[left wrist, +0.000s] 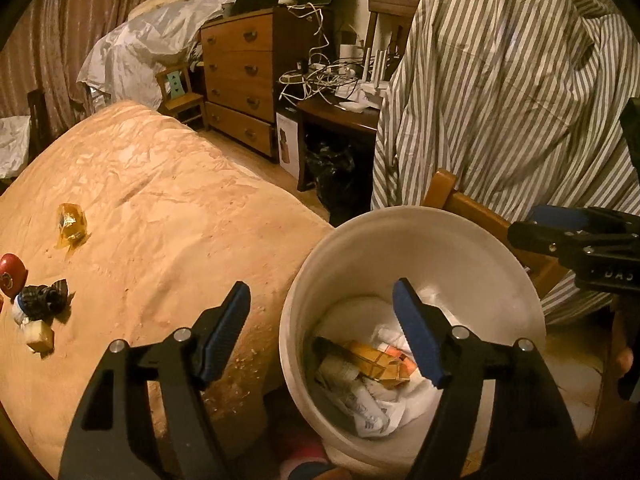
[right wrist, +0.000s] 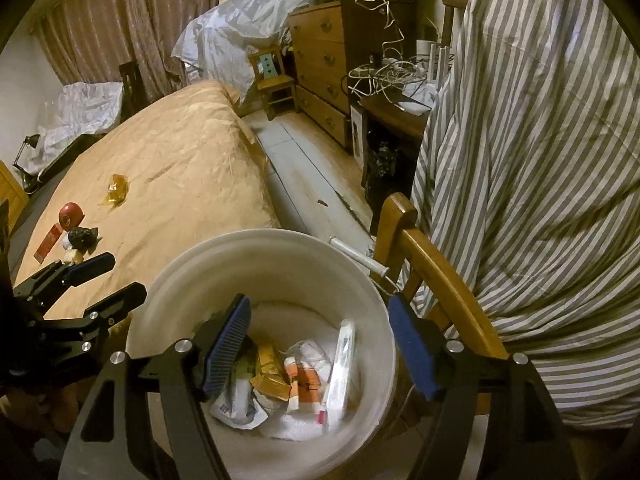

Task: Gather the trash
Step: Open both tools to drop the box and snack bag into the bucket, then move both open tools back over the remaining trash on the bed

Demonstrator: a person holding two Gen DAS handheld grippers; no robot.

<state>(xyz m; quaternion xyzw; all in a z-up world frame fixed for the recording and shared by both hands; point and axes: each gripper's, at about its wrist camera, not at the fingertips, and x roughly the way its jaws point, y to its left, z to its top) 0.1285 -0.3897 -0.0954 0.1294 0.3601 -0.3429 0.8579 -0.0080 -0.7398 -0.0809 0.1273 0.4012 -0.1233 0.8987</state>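
Trash (right wrist: pixel 288 384) already lies in the white bucket (right wrist: pixel 192 272) beside the bed's near edge. Left gripper (left wrist: pixel 332 332) and right gripper (right wrist: pixel 332 348) are held apart, empty, above it. Drop step judged done; next, the amber wrapper (left wrist: pixel 72 224) mid-bed must be reached.

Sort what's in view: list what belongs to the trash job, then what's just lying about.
Job: white bucket of trash; yellow wrapper, red ball, black wad, red card on the bed.

Lying about: striped shirt, wooden chair, dresser, cables.
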